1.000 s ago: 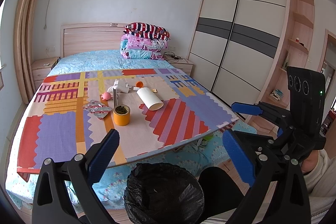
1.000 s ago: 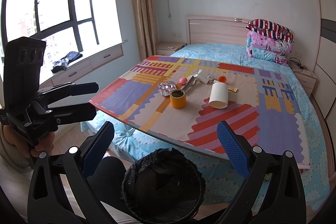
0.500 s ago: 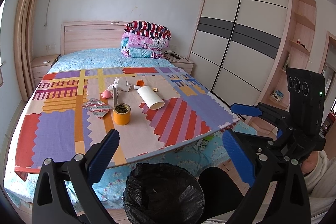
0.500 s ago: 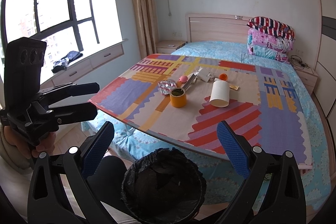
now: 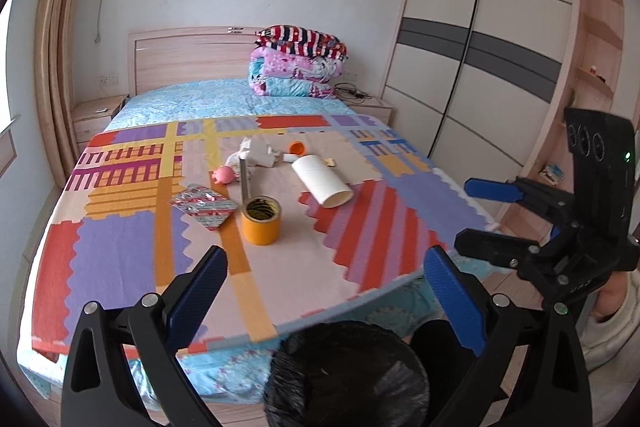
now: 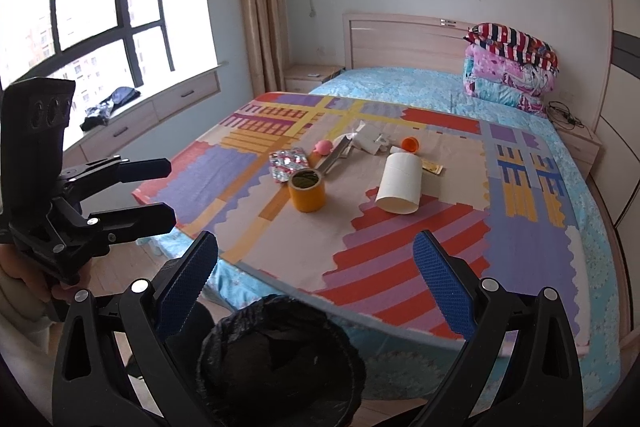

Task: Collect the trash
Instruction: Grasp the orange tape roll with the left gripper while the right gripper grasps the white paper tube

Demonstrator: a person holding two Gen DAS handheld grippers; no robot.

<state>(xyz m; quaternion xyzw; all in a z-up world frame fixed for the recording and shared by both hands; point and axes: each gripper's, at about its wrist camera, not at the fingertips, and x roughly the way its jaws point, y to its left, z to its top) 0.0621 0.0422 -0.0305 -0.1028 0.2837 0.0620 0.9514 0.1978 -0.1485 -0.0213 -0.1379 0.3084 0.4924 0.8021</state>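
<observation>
While both grippers hover above the black-lined trash bin [image 5: 346, 375], the left gripper [image 5: 324, 291] and right gripper [image 6: 316, 279] gape wide, holding nothing. Beyond the bin, on the patterned mat [image 5: 120, 247], lie an orange tape roll [image 5: 261, 221], a white paper tube [image 5: 322, 181], a foil blister pack [image 5: 204, 206], a pink toy [image 5: 224, 174], crumpled paper [image 5: 258, 153] and an orange cap [image 5: 297, 147].

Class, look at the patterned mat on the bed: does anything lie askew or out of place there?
Yes: a white paper tube lies tipped on its side, and crumpled white paper sits loose behind it, litter on a made bed.
</observation>
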